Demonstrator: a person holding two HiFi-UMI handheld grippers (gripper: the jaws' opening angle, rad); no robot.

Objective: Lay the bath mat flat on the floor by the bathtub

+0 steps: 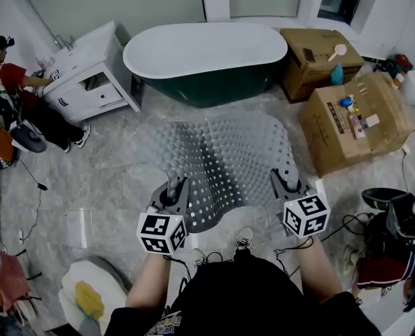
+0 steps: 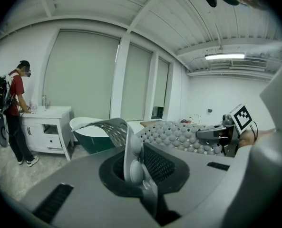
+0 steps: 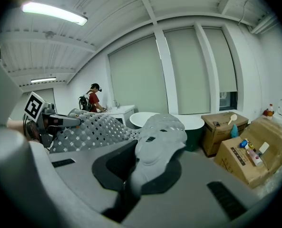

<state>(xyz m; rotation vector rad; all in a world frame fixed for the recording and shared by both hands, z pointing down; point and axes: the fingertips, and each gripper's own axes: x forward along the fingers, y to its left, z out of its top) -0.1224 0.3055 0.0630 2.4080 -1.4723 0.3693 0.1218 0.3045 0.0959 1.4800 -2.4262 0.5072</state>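
The grey, studded, perforated bath mat hangs spread in the air between both grippers, above the marble floor in front of the dark green bathtub. My left gripper is shut on the mat's near left corner, and the mat's edge curls up between its jaws. My right gripper is shut on the near right corner, where the mat bunches over its jaws. The mat sags in the middle and stretches across to the other gripper in each gripper view. Its far edge droops toward the tub.
A white vanity stands left of the tub, with a person at it. Two cardboard boxes with small items on top sit at the right. A white toilet is at the near left; cables and a dark bag lie near right.
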